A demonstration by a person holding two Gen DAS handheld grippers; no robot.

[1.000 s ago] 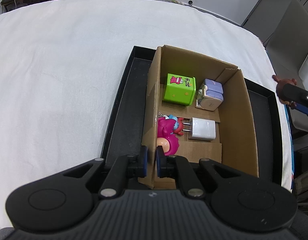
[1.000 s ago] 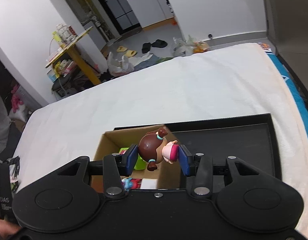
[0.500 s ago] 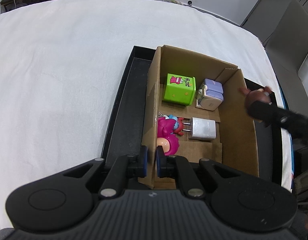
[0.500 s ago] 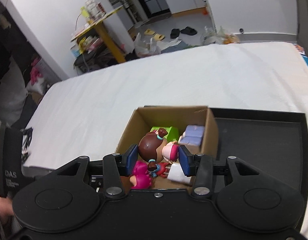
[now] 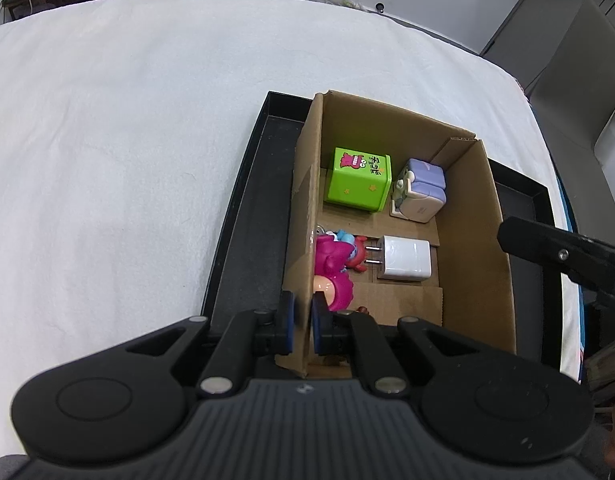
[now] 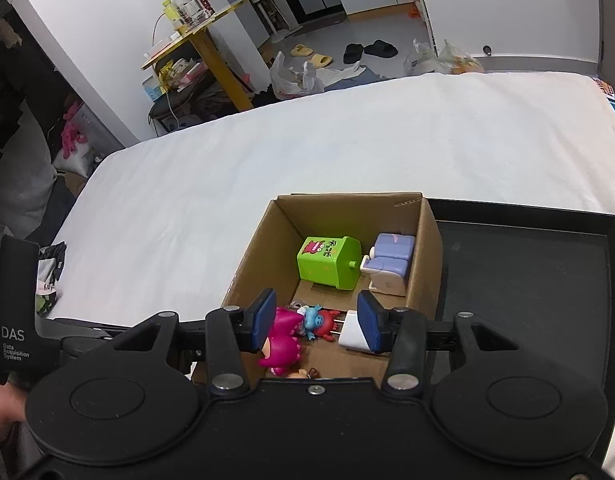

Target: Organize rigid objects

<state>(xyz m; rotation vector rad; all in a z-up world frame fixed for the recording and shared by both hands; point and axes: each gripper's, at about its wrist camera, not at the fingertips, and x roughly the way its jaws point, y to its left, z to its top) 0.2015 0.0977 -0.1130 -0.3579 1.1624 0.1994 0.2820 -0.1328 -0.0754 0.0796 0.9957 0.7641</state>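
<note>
An open cardboard box (image 5: pixel 467 216) (image 6: pixel 251 248) stands in a black tray (image 5: pixel 247 216) (image 6: pixel 527 264). In it lie a green cube (image 5: pixel 357 178) (image 6: pixel 329 258), a lilac toy (image 5: pixel 421 190) (image 6: pixel 389 264), a white plug charger (image 5: pixel 403 258) (image 6: pixel 353 334), a pink figure (image 5: pixel 333 270) (image 6: pixel 283 342) and a small blue-red toy (image 6: pixel 317 320). My left gripper (image 5: pixel 301 320) is shut on the box's near left wall. My right gripper (image 6: pixel 315 322) is open and empty above the box's near end; a brown-haired doll (image 6: pixel 307 373) peeks out just below it.
The tray sits on a white cloth-covered table (image 5: pixel 127 120) (image 6: pixel 307 140). The right gripper's black arm (image 5: pixel 563 254) reaches over the box's right wall. Beyond the far table edge stand a yellow side table (image 6: pixel 203 40), bags and shoes on the floor.
My right gripper moved over the box, opened and let go of the brown-haired doll, which dropped into the box's near end. The left gripper has not moved.
</note>
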